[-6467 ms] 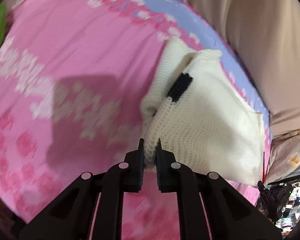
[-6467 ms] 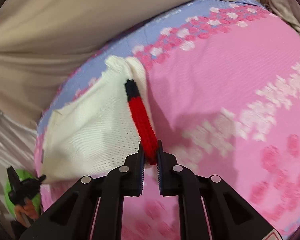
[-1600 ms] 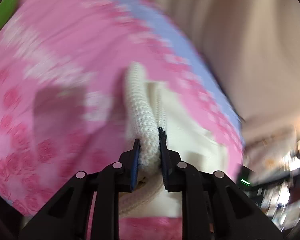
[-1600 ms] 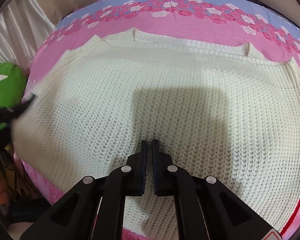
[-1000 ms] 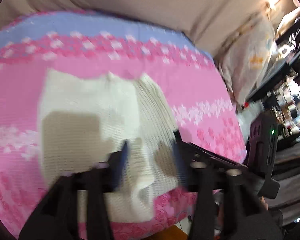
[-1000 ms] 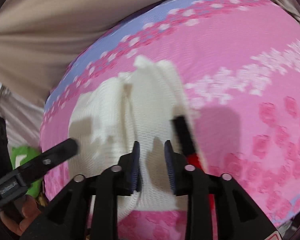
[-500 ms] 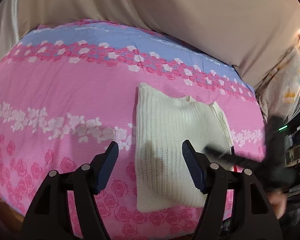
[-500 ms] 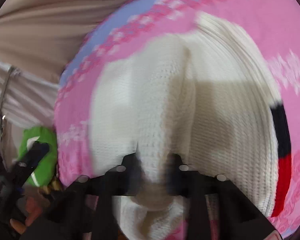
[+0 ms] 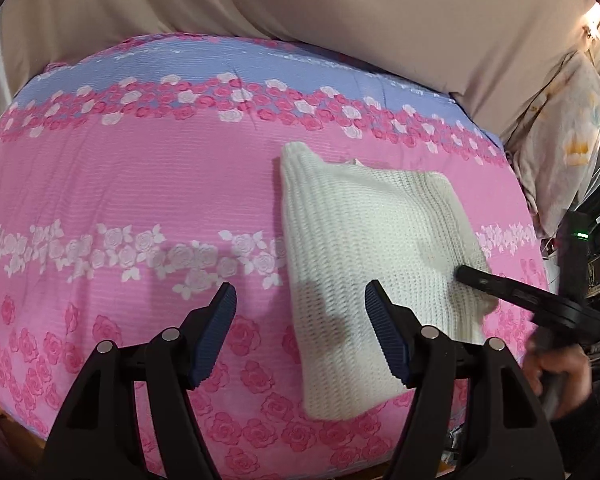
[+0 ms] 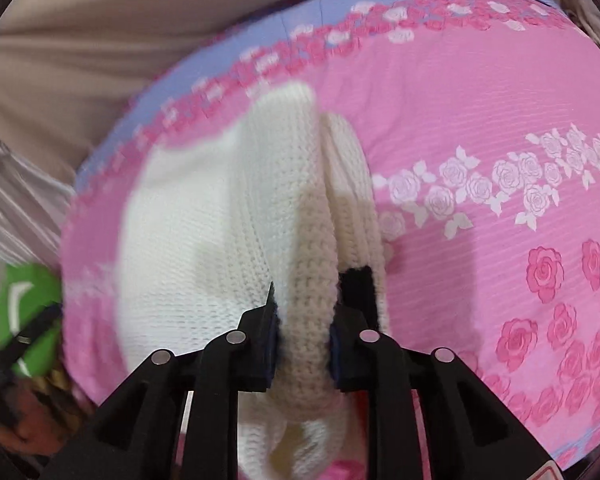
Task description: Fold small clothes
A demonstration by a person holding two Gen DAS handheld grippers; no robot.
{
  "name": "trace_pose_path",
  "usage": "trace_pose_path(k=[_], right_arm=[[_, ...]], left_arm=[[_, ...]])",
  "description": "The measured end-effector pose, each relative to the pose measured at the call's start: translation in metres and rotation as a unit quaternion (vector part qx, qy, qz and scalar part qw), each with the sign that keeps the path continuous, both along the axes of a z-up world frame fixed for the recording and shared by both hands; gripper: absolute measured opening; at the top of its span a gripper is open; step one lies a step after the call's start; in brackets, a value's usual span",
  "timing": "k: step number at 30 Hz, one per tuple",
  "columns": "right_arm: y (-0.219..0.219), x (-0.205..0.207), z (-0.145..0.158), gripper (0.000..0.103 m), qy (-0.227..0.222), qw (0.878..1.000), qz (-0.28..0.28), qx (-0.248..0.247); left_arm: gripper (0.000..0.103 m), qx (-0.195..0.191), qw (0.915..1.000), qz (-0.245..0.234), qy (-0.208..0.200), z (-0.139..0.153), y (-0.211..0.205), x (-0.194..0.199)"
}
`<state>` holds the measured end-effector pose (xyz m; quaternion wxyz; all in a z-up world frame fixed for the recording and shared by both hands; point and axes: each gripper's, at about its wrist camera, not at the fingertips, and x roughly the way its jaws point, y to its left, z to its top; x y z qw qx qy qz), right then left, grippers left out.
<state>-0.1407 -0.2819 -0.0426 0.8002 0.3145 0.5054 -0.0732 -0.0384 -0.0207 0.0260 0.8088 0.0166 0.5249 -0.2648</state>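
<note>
So the cream knit sweater [image 9: 364, 248] is lying folded on the pink rose bedspread [image 9: 140, 184], toward its near edge. The right gripper [image 10: 303, 344] is bunching a thick fold of the sweater between its pads, jaws easing open a bit. The left gripper [image 9: 300, 332] is hovering wide open and empty just beside the sweater's near-left edge. Looks like mid-fold; next it probably needs to grab that edge too.
</note>
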Motion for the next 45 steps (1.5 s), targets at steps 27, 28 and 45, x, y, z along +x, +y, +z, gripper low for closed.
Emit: trace_pose_path(k=[27, 28, 45], right_arm=[[-0.004, -0.073, 0.023, 0.033, -0.003, 0.998, -0.058, 0.013], [-0.006, -0.066, 0.036, 0.041, -0.011, 0.998, -0.057, -0.011], [-0.027, 0.059, -0.021, 0.018, 0.033, 0.994, 0.049, -0.087]], left_arm=[[0.069, 0.087, 0.9940, -0.062, 0.022, -0.057, -0.075, 0.003], [0.069, 0.088, 0.9939, -0.063, 0.021, -0.058, -0.075, 0.004], [0.071, 0.107, 0.9933, -0.043, -0.001, -0.064, -0.079, 0.008]])
